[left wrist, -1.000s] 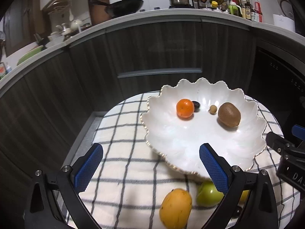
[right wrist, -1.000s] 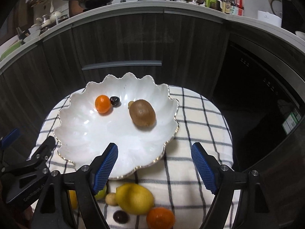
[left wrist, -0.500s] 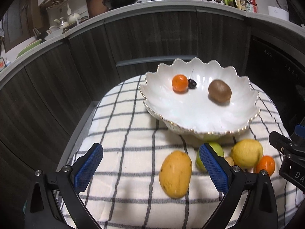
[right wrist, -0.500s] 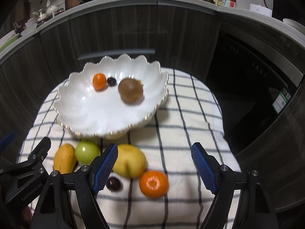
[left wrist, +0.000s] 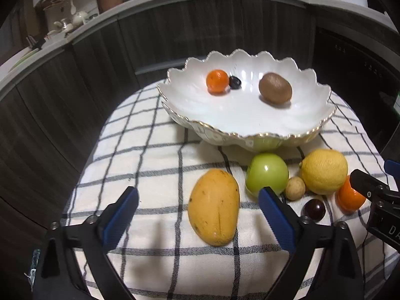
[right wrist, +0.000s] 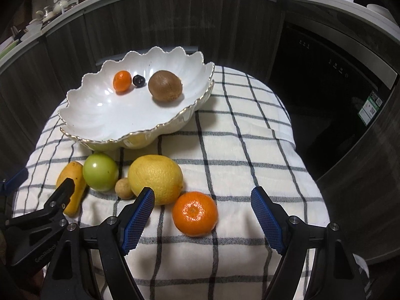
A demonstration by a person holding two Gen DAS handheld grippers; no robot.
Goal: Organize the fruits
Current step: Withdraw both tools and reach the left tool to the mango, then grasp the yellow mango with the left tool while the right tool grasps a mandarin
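Note:
A white scalloped bowl [left wrist: 250,120] [right wrist: 105,115] holds a small orange [left wrist: 217,81], a dark plum [left wrist: 235,82] and a kiwi [left wrist: 275,91]. On the checked cloth in front of it lie a mango [left wrist: 214,206], a green apple [left wrist: 266,174], a lemon [right wrist: 155,178], a small tan fruit [left wrist: 295,189], a dark plum [left wrist: 314,209] and an orange [right wrist: 195,213]. My left gripper [left wrist: 197,215] is open, with the mango between its fingers. My right gripper [right wrist: 202,220] is open, with the orange between its fingers.
The checked cloth [right wrist: 245,150] covers a small round table. Dark cabinet fronts [left wrist: 100,70] curve behind it, and a dark appliance [right wrist: 325,80] stands at the right. The counter above holds pans and bottles.
Both grippers have pulled back and lowered from over the bowl toward the loose fruit in front. The mango and the orange now sit between the open fingers.

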